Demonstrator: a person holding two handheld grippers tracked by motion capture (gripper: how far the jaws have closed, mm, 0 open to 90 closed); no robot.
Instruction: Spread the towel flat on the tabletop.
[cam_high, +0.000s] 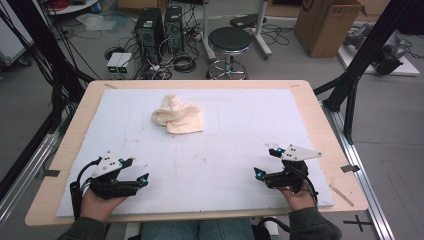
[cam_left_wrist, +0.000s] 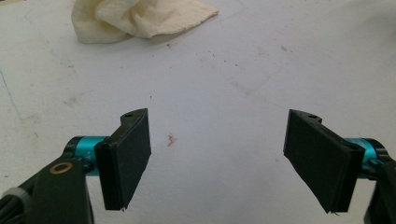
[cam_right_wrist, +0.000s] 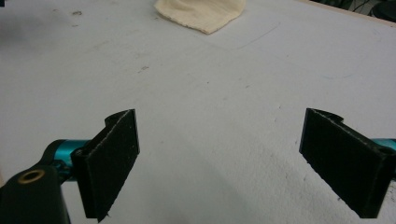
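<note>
I hold both grippers, left gripper (cam_high: 141, 171) and right gripper (cam_high: 266, 162), jaws wide and empty, at the bench's near edge. The cloth (cam_high: 177, 115) lies forward toward the far edge, nearer my left.

Cloth (cam_high: 177, 115) on the table (cam_high: 310, 95) toward its far side, left hand-held gripper (cam_high: 138, 171) near-left, right hand-held gripper (cam_high: 266, 162) near-right, both well apart from it

Cream cloth (cam_high: 177, 115), crumpled into a loose heap, 1 flat corner spread out; lying on the white board's far half, left of centre.
</note>
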